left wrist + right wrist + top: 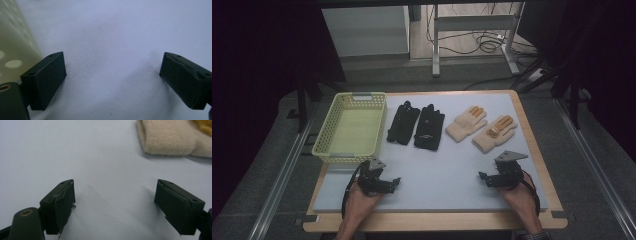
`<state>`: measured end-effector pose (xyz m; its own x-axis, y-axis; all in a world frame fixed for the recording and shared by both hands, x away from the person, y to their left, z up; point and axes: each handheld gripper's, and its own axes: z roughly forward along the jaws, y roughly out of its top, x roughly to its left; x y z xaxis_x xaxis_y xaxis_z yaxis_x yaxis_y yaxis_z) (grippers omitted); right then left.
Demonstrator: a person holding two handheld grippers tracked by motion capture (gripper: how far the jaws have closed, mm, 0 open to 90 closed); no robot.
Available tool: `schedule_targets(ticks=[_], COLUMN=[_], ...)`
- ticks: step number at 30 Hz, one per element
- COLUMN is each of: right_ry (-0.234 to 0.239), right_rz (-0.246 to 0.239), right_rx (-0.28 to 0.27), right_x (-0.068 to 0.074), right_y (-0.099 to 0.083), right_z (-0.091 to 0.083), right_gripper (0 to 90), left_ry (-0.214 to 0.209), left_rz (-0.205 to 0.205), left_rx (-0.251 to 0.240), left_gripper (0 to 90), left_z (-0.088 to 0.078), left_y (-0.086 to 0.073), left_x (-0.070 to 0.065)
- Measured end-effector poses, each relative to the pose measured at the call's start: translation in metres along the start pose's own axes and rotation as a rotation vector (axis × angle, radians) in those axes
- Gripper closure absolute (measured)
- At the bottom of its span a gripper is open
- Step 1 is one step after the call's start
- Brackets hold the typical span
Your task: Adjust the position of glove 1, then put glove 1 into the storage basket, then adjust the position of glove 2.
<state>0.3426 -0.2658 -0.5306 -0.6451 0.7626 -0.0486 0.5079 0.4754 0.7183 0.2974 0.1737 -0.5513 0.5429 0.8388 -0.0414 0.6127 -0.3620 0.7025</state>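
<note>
At the table's near edge the right gripper rests with jaws wide and empty, nearer than the equally wide, empty left gripper to the beige glove, lying at its twelve o'clock, fingers pointing toward one o'clock.

A: High view sits above the person's side, looking forward and down over the whole mat.
B: Gripper views?
A: Each rides low, close to the mat. Left one catches the basket wall; right one the beige glove cuff. High view shares both.
</note>
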Motion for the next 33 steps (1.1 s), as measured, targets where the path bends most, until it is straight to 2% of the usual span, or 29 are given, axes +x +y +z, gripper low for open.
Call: schedule_targets(ticks=[11,12,14,20,28,32,33], right_ry=[-0.009,-0.003,0.000,-0.021,-0.031,-0.037,-0.022], right_rz=[0.013,0.011,0.005,0.034,0.042,0.036,0.049], right_rx=[-0.005,-0.002,0.006,0.006,0.013,0.013,-0.002], right_x=[0.002,0.002,0.003,0.006,0.006,0.008,0.009], right_y=[-0.001,0.000,0.000,0.001,0.003,0.008,0.011], right_z=[0.001,0.001,0.001,0.003,0.003,0.003,0.004], right_gripper=[14.5,11.5,10.9,10.4,11.7,16.3,17.7], left_ry=[-0.002,-0.002,-0.002,-0.002,-0.002,-0.002,-0.002], left_rz=[-0.003,-0.003,-0.003,-0.003,-0.004,-0.004,-0.004], left_rx=[-0.005,-0.006,-0.006,-0.006,-0.007,-0.007,-0.007], left_gripper=[6.3,6.3,6.3,6.3,6.4,6.4,6.4], left_z=[0.000,0.000,0.000,0.000,0.000,0.000,0.000], left_y=[-0.001,-0.001,-0.001,-0.001,-0.001,-0.001,-0.001], left_x=[0.000,0.000,0.000,0.000,0.000,0.000,0.001])
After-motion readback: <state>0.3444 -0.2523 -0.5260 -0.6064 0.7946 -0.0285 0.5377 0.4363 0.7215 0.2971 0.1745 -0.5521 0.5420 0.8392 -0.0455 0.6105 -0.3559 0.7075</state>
